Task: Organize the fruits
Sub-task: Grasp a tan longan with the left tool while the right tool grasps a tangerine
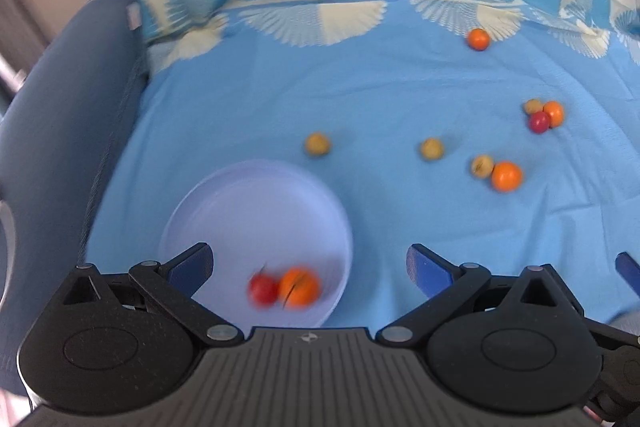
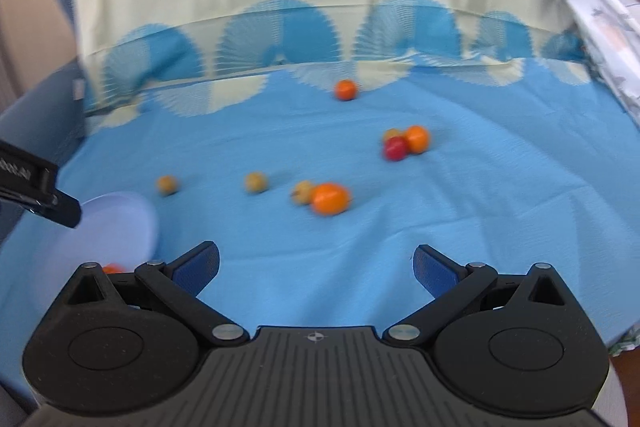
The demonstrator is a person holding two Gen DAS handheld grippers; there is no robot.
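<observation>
Left gripper (image 1: 310, 267), jaws spread and empty, above a pale lilac round plastic plate (image 1: 224, 211) holding a red fruit (image 1: 263, 289) touching an orange fruit (image 1: 299, 287). Right gripper (image 2: 316, 267), likewise spread and empty, over the blue tablecloth (image 2: 460, 227). Beyond: yellowish-brown fruits (image 2: 256, 182), a near orange (image 2: 330, 199), a three-fruit cluster (image 2: 404, 142), a far orange (image 2: 345, 89).
</observation>
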